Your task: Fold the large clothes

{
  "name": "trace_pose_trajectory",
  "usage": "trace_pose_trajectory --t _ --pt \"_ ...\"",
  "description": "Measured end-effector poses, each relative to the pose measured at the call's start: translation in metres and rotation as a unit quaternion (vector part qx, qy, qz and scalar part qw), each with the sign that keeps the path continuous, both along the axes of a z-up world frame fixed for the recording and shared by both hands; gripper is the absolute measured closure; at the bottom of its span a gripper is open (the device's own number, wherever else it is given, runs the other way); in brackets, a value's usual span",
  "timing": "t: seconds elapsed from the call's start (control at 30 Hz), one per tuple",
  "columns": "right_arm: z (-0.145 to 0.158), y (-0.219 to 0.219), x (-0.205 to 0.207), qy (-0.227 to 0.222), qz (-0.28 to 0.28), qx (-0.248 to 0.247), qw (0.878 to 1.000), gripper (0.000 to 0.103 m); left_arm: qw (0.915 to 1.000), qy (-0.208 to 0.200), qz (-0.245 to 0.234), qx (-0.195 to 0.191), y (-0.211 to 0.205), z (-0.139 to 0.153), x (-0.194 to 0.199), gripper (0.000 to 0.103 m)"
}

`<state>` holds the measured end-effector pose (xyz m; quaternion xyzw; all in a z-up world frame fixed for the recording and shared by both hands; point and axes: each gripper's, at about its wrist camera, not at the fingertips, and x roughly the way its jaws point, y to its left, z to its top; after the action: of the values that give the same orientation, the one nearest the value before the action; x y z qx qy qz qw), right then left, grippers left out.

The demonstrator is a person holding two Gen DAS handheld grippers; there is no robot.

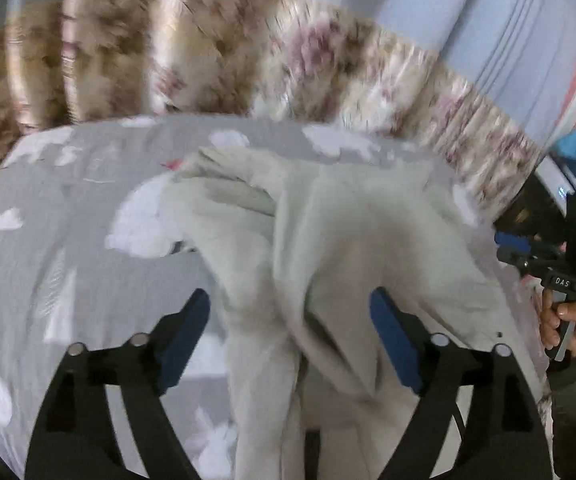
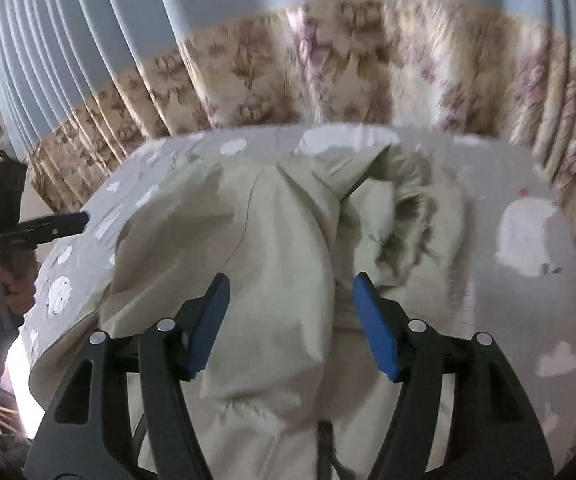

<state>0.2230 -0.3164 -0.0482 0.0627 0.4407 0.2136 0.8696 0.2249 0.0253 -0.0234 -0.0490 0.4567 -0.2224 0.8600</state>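
On the bed (image 1: 48, 240), a pale garment (image 1: 328, 240) lies crumpled across the grey cloud-print sheet, bunched toward 12 o'clock and trailing toward 6 o'clock under both tools.

Left tongs (image 1: 290, 340): released, jaws spread wide, cloth rising between them but not pinched. Right tongs (image 2: 290, 320): likewise released, straddling a ridge of the garment (image 2: 268, 240) without gripping it. In the left view the right tongs appear at 3 o'clock, held in a hand (image 1: 572, 320).

Risks, as judged:
- Closing on the ridge as it stands would likely gather several layers, so the fold would trap creases.
- The furred hood trim (image 2: 412, 224) at 1 o'clock sits bundled; lifting without spreading it would leave a lump.
- Cloth hangs over the bed edge at 7 o'clock; its weight could drag the garment off.
- Both frames are blurred, so seams are hard to locate.
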Motion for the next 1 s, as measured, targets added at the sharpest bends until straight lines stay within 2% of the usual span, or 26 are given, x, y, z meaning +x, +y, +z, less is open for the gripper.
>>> trace_pose_trajectory --t 0.03,0.1,0.13,0.17,0.2,0.23,0.27,0.3,0.37,0.47,0.53,0.63,0.73,0.8,0.87,0.97,1.0 --pt "-0.011 0.007 0.013 0.020 0.006 -0.004 1.000 0.039 0.9997 0.015 -0.001 0.018 -0.009 -0.009 0.010 0.019" --pt "-0.024 0.012 0.025 0.040 0.009 -0.016 0.999 0.053 0.9981 0.050 -0.014 0.035 -0.026 -0.029 0.031 0.019" --pt "-0.033 0.017 0.032 0.058 0.016 -0.019 0.998 0.068 0.9972 0.060 -0.014 0.042 -0.030 -0.038 0.037 0.020" --pt "-0.042 0.021 0.037 0.078 0.030 -0.017 0.996 0.098 0.9963 0.073 -0.009 0.044 -0.034 -0.047 0.043 0.028" --pt "-0.045 0.024 0.039 0.084 0.039 -0.015 0.996 0.100 0.9961 0.080 -0.012 0.035 -0.034 -0.052 0.047 0.043" --pt "-0.045 0.026 0.039 0.084 0.047 -0.012 0.995 0.101 0.9962 0.081 -0.010 0.030 -0.034 -0.054 0.050 0.051" --pt "-0.039 0.024 0.041 0.075 0.047 -0.007 0.996 0.101 0.9967 0.077 -0.012 0.023 -0.033 -0.053 0.051 0.074" --pt "-0.031 0.021 0.042 0.064 0.042 -0.005 0.997 0.101 0.9971 0.073 -0.017 0.018 -0.033 -0.049 0.053 0.088" --pt "-0.003 0.012 0.052 0.022 0.024 0.001 0.999 0.101 0.9984 0.053 -0.018 0.004 -0.030 -0.032 0.060 0.095" --pt "0.034 0.001 0.076 -0.033 -0.008 -0.014 0.999 0.101 0.9998 0.012 -0.015 0.004 -0.033 0.000 0.076 0.097" --pt "0.049 -0.002 0.096 -0.049 -0.014 -0.019 0.999 0.101 0.9999 -0.003 -0.012 0.004 -0.036 0.017 0.086 0.097" --pt "0.047 0.006 0.122 -0.061 -0.019 -0.071 0.995 0.101 0.9997 -0.015 -0.005 0.017 -0.043 0.034 0.106 0.097" --pt "0.014 0.016 0.143 -0.044 -0.029 -0.119 0.991 0.101 0.9974 -0.002 0.008 0.072 -0.060 0.009 0.127 0.094" --pt "-0.020 0.015 0.151 -0.016 -0.040 -0.128 0.991 0.097 0.9928 0.021 0.019 0.116 -0.066 -0.031 0.133 0.092" --pt "-0.049 0.016 0.152 0.006 -0.046 -0.134 0.990 0.095 0.9911 0.030 0.031 0.126 -0.066 -0.064 0.133 0.086" --pt "-0.063 0.021 0.140 -0.002 -0.040 -0.154 0.987 0.092 0.9899 -0.009 0.038 0.136 -0.064 -0.068 0.120 0.078" --pt "-0.062 0.020 0.137 -0.005 -0.039 -0.158 0.987 0.089 0.9897 -0.009 0.038 0.138 -0.061 -0.067 0.119 0.070"
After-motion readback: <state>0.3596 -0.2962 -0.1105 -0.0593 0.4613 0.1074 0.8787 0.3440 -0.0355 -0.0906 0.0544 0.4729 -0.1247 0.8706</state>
